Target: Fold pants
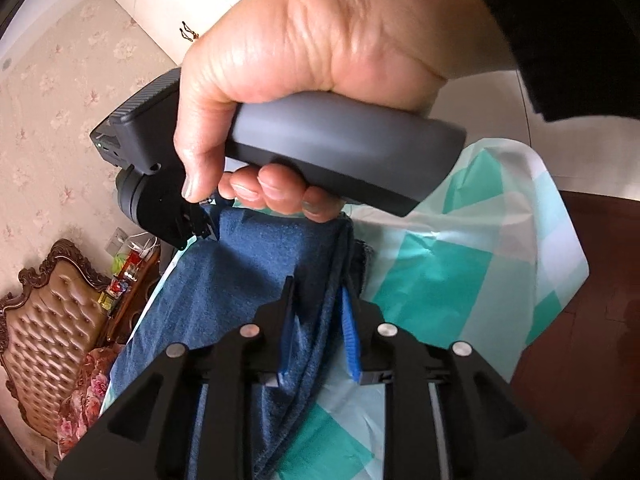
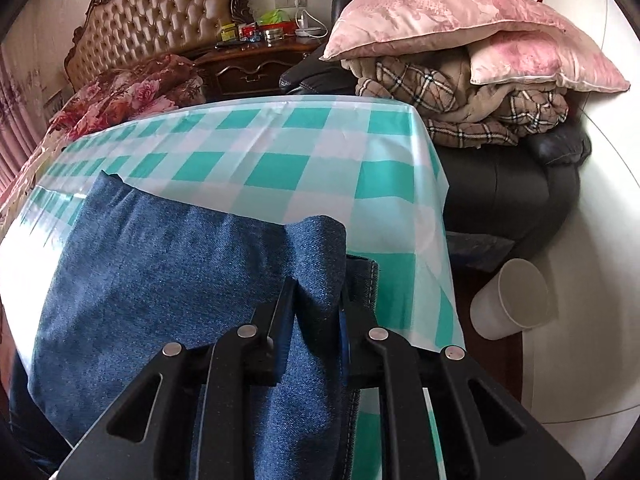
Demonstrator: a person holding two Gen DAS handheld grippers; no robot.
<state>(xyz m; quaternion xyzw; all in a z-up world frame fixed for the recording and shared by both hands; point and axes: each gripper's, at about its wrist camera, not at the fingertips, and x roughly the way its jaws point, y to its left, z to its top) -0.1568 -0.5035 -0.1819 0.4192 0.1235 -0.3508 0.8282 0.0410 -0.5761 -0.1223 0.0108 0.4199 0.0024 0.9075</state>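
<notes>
Blue denim pants (image 2: 160,280) lie on a table with a green-and-white checked cloth (image 2: 280,148). My right gripper (image 2: 316,296) is shut on a bunched fold of the pants near the table's right edge. In the left wrist view my left gripper (image 1: 318,300) is shut on a fold of the pants (image 1: 248,280). The other hand holding the right gripper's grey handle (image 1: 340,148) fills the upper part of that view, with its black fingers (image 1: 192,224) at the denim's far edge.
A bed with a tufted headboard (image 2: 160,16) and floral bedding stands behind the table. A dark armchair (image 2: 500,184) piled with pink pillows (image 2: 460,20) and a plaid blanket is to the right. A white paper cup (image 2: 512,300) lies beside the table's right edge.
</notes>
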